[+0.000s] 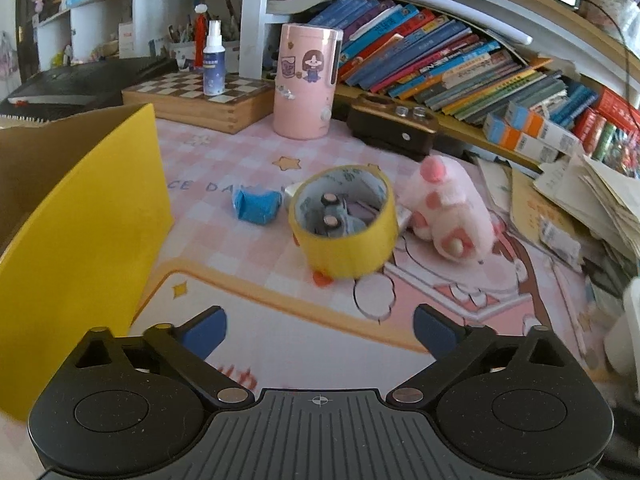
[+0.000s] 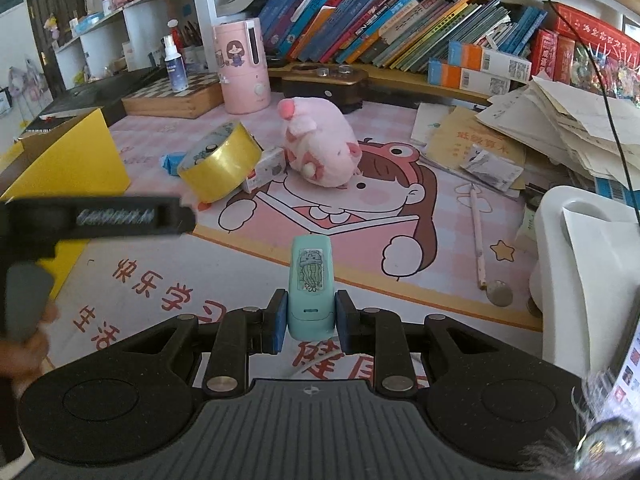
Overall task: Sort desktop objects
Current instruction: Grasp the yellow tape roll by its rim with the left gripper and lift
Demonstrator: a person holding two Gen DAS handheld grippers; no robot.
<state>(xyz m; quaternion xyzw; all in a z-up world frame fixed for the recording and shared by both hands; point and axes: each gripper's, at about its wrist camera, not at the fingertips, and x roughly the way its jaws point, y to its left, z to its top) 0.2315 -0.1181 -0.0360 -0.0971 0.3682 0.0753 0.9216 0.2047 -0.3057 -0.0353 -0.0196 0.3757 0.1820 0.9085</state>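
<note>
Tape roll (image 1: 345, 224) hides small box.

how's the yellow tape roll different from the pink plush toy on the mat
The yellow tape roll is a hard hollow ring with small items visible inside it; the pink plush toy is a soft solid lump. The roll is propped tilted, while the plush lies slumped on its side. The roll is glossy yellow; the plush is fuzzy pale pink with darker spots. Both sit untouched on the desk mat, near each other.

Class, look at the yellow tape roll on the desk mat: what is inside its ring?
Inside the yellow tape roll sits a small grey-blue toy car with two wheels showing. The roll's wall hides its lower part.
</note>
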